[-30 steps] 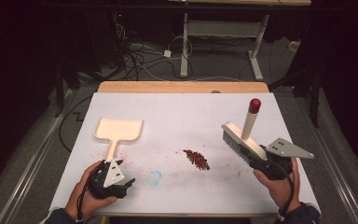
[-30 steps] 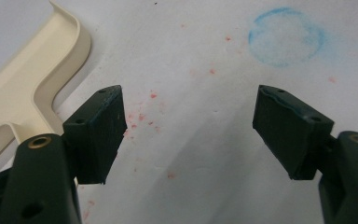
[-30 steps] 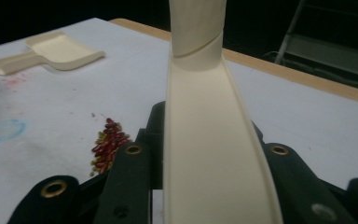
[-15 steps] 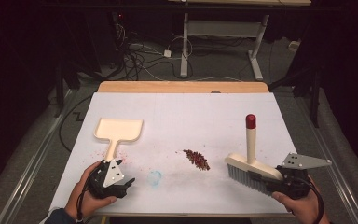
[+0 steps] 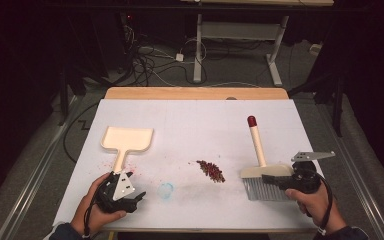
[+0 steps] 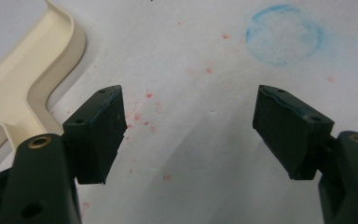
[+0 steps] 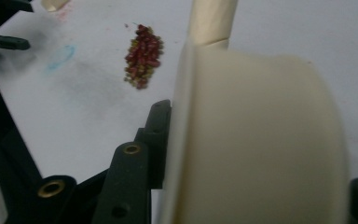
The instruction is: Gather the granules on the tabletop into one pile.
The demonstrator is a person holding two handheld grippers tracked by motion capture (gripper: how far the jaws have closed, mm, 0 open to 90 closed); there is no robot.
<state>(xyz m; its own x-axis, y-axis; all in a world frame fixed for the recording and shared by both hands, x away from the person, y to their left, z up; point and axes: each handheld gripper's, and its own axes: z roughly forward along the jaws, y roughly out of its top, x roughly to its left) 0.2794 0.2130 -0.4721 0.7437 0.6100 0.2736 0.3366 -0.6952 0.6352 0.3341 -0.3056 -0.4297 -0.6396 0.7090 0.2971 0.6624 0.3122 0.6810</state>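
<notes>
In the high view I see my right hand-held gripper [image 5: 276,181] at the lower right of the frame, clamped on the cream head of the hand brush [image 5: 266,174]. The brush's grey bristles rest on the white sheet of the bench [image 5: 195,120], and its cream handle with the red tip rises toward the upper middle of the frame, leaning slightly left. In the right gripper view the brush head [image 7: 256,140] takes up the right and centre, with one black jaw pressed flat against its left face; the other jaw is mostly hidden behind the head. Those jaws have just been easing open a little, yet the brush head sits between them and the visible pad is against it.

The small pile of red and green grains [image 5: 211,170] lies just left of the brush bristles in the high view, near but apart from them. In the right gripper view the pile [image 7: 143,56] shows at the upper left, beyond the jaw.

My left hand-held gripper [image 5: 129,197] sits at the lower left of the high view, jaws spread wide with nothing between them. The cream dustpan [image 5: 127,141] lies just above it, handle pointing down toward it. In the left gripper view the dustpan [image 6: 23,84] is at the left edge, beside the left jaw, and a faint blue ring [image 6: 284,35] marks the sheet at upper right.
</notes>
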